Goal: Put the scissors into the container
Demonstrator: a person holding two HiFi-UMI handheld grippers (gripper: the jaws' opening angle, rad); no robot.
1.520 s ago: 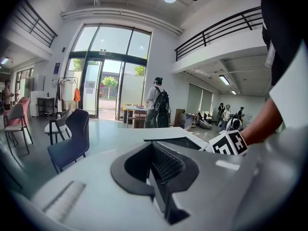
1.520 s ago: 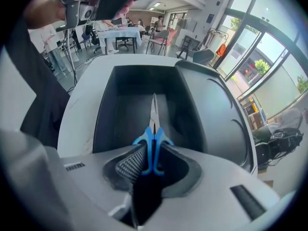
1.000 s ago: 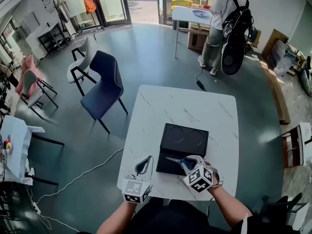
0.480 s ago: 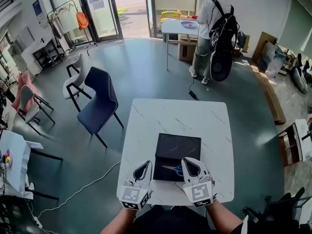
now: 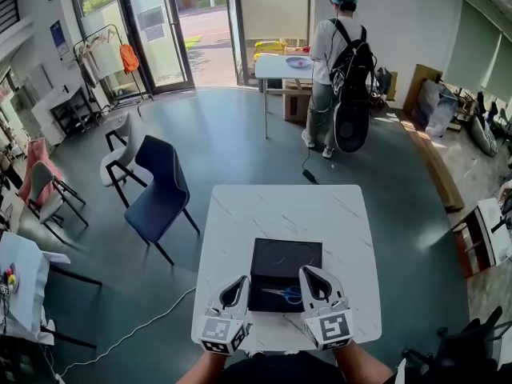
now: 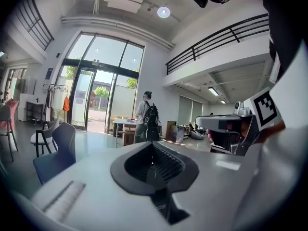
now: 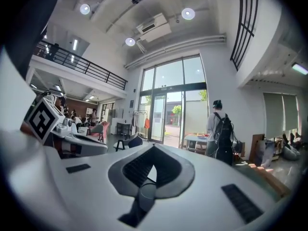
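Scissors (image 5: 284,293): lying in container (image 5: 276,256), between both grippers, nearer the right one.
Left gripper (image 5: 238,282): jaws together, holding nothing.
Right gripper (image 5: 309,272): jaws together, empty, just beside scissors.
Risk: likely small; a careless pull-back of the right gripper could clip and shift the container.
Around: table (image 5: 280,206) under both; chair (image 5: 160,186) beyond the left gripper; person (image 5: 336,62) far ahead; nothing blocking.

On my head view the right gripper (image 5: 309,272) covers part of the handle end of the scissors (image 5: 282,294) and the near right corner of the container (image 5: 272,254). It and the left gripper (image 5: 240,281) mask the desk's (image 5: 280,206) near edge. The bottom edge cuts off my forearms.
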